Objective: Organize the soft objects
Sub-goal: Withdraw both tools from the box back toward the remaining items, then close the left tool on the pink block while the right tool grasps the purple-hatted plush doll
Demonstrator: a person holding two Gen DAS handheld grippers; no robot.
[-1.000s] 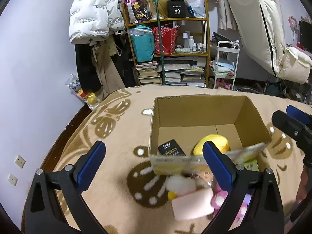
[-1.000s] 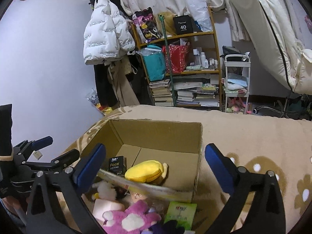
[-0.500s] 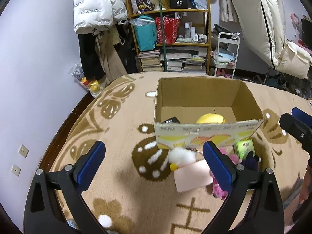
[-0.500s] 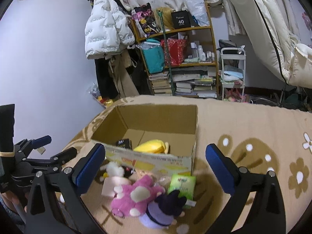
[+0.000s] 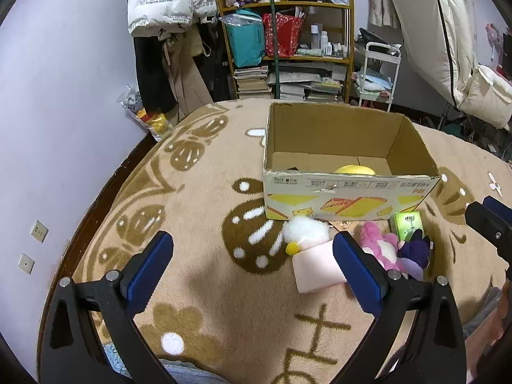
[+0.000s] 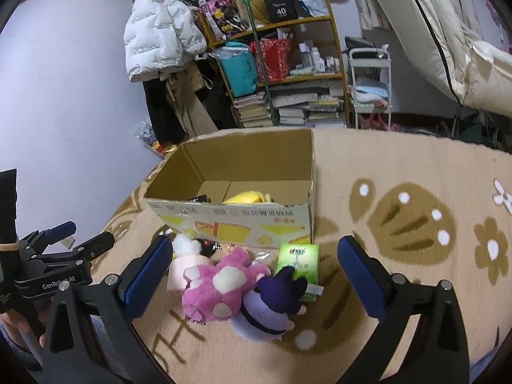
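Observation:
An open cardboard box (image 5: 348, 198) (image 6: 243, 220) stands on the beige carpet; a yellow plush (image 5: 353, 169) (image 6: 246, 197) and a black packet (image 6: 201, 197) lie inside. In front of it lie a white fluffy toy (image 5: 305, 230), a pink soft block (image 5: 316, 268), a pink plush (image 6: 220, 283) (image 5: 377, 249), a purple plush (image 6: 272, 304) (image 5: 412, 252) and a green tissue pack (image 6: 299, 260) (image 5: 408, 224). My left gripper (image 5: 252, 265) is open and empty, near side of the toys. My right gripper (image 6: 252, 275) is open and empty above the plushes.
A cluttered shelf (image 5: 284, 41) with books and bags, hanging coats (image 5: 166, 12) and a white cart (image 5: 377, 73) stand beyond the carpet. The purple wall (image 5: 48, 128) with sockets is at left. The carpet's dark edge (image 5: 105, 192) curves at left.
Both grippers have pulled back and up from the box. The box now looks farther away and the toys in front of it are in full view. Both stay open.

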